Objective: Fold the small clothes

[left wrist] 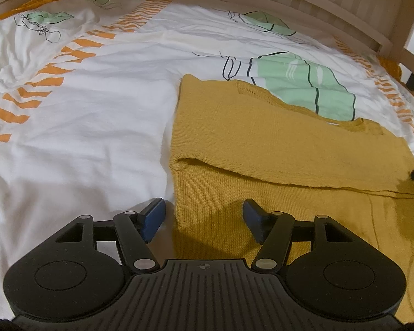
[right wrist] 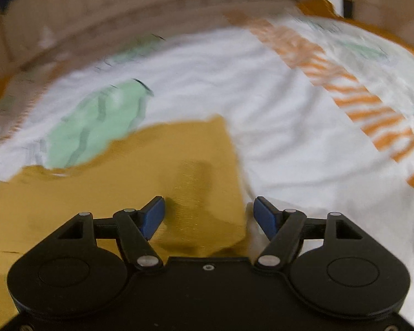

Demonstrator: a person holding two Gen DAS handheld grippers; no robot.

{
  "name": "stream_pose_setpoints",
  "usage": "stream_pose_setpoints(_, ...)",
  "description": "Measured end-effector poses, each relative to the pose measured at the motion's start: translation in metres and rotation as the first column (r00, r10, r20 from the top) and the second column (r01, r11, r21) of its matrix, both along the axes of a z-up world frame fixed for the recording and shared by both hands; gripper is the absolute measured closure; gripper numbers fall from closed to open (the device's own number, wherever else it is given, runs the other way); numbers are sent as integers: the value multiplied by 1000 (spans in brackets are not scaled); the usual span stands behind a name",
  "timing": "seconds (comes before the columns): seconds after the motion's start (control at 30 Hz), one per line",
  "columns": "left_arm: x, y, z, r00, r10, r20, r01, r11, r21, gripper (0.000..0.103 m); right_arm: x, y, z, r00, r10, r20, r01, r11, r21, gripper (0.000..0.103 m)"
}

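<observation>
Now the white patterned bedsheet [left wrist: 91, 127] is lying spread wide, the mustard knit sweater [left wrist: 276, 149] resting folded on its right half; left gripper [left wrist: 204, 218] is hovering spread over the near-left hem, right gripper [right wrist: 209, 215] likewise spread, holding nothing.

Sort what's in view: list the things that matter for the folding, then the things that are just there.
For the job:
- mustard knit top, partly folded, flat on the bed
- left gripper, open over the top's near corner
- right gripper, open over the top's other edge

Just there:
- printed white bedsheet
- wooden bed rail
</observation>
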State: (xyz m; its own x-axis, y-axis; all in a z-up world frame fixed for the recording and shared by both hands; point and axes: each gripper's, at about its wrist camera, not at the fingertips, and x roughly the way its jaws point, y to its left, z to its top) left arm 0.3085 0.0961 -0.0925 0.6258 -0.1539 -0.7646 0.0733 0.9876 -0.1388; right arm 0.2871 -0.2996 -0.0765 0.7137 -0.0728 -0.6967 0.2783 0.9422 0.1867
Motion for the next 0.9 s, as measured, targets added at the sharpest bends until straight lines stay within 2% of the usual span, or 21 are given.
stream_pose_setpoints(0.1,1,0,0,1000,-5,-5,5,1000,4,39,-7,-9,2,1000,-16,-2,16,1000,14,23)
stream_pose_setpoints(0.17,2,-3,0,1000,-17,-8,17,1000,13,36,-14,-11,7,1000,-10,5,10,1000,13,15)
stream_pose_setpoints(0.23,2,-7,0,999,-39,-11,39,999,34,32,-24,-11,14,1000,14,21,-14,999,32,10)
stream_pose_setpoints(0.3,1,-11,-1,999,-53,-7,54,997,50,27,-35,-8,21,998,39,38,-41,998,39,9)
stream_pose_setpoints(0.37,-2,-12,-2,998,-60,6,60,997,47,25,-48,-3,30,996,67,52,-69,997,39,1)
stream_pose_setpoints(0.5,-10,-7,3,999,-49,0,49,999,8,27,-79,5,45,988,131,85,-137,989,64,0)
stream_pose_setpoints(0.53,-13,-5,6,999,-40,-4,39,999,-15,27,-89,7,48,986,141,94,-147,987,62,0)
stream_pose_setpoints(0.6,-26,2,13,1000,-18,1,18,996,-85,36,-105,10,54,981,155,113,-163,985,63,0)
stream_pose_setpoints(0.67,-41,8,21,1000,17,4,-17,991,-129,37,-122,10,60,979,158,128,-169,983,78,0)
stream_pose_setpoints(0.8,-82,15,46,997,40,73,-28,986,-164,36,-153,13,70,976,161,148,-180,976,121,0)
stream_pose_setpoints(0.9,-112,16,66,994,19,103,-4,989,-147,34,-174,16,77,972,170,160,-193,971,138,0)
